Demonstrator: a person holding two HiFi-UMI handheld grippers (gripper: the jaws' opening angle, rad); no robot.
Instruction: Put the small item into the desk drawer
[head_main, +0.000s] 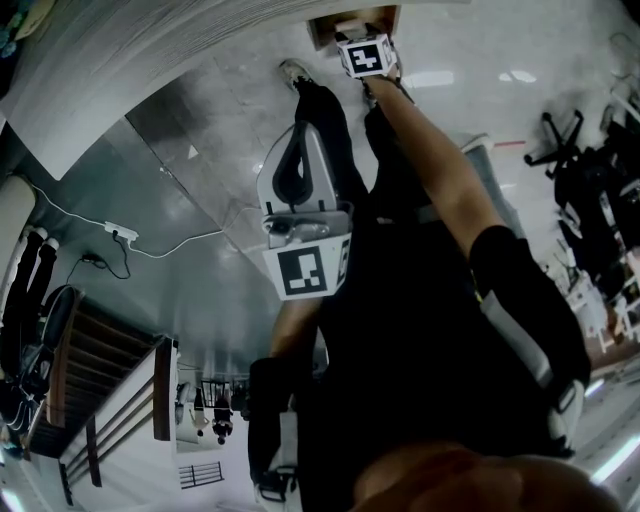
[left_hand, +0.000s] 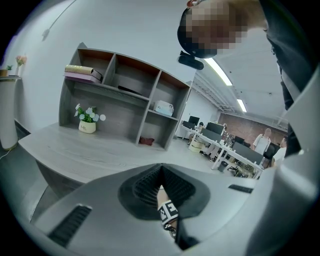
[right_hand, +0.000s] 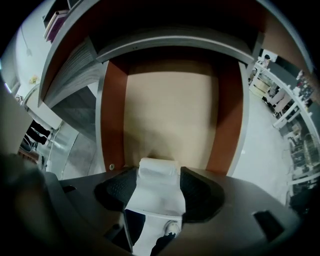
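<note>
In the right gripper view my right gripper (right_hand: 157, 172) is shut on a small white item (right_hand: 156, 190), a soft pack whose rolled end sticks out past the pads. It hangs just above the open desk drawer (right_hand: 170, 115), which has a bare beige bottom and red-brown side walls. The head view has that gripper (head_main: 352, 32) at the top, over the drawer (head_main: 325, 28). My left gripper (head_main: 303, 140) is lower and nearer my body, away from the drawer. Its jaws meet in the left gripper view (left_hand: 161, 172), with nothing between them.
The grey desk top (left_hand: 90, 150) carries a shelf unit (left_hand: 125, 95) with books (left_hand: 80, 72) and a small flower pot (left_hand: 87, 120). A power strip with cable (head_main: 122, 235) lies on the shiny floor at left. Office chairs (head_main: 555, 135) stand at right. My legs and shoes are below the drawer.
</note>
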